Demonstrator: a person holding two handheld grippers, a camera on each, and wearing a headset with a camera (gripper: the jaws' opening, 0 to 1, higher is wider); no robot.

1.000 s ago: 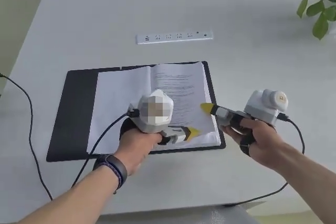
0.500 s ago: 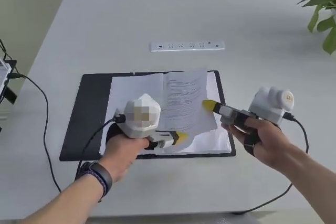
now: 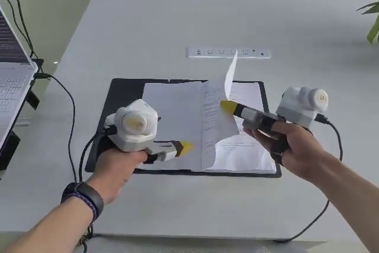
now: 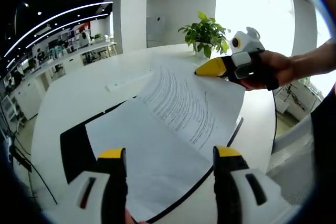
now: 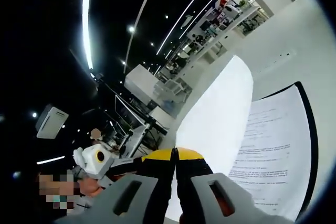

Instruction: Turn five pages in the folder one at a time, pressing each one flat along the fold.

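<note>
- Our right gripper [image 5: 176,153] has its yellow-tipped jaws pressed together on the edge of one printed page [image 3: 214,117], which it holds up off the stack, curving from the fold.
- Our left gripper [image 4: 170,153] has its jaws spread wide and grips nothing. It sits over the near edge of the left-hand sheets, and we cannot tell whether it touches them.
- The folder [image 3: 121,96] lies open and flat on the white table [image 3: 177,10]. Its black cover shows around the paper, and the raised page stands near its middle.
- Beyond the folder we see a white power strip [image 3: 228,53] on the table, a laptop [image 3: 12,75] at the left edge, and a potted plant [image 4: 206,31] off to the right.
</note>
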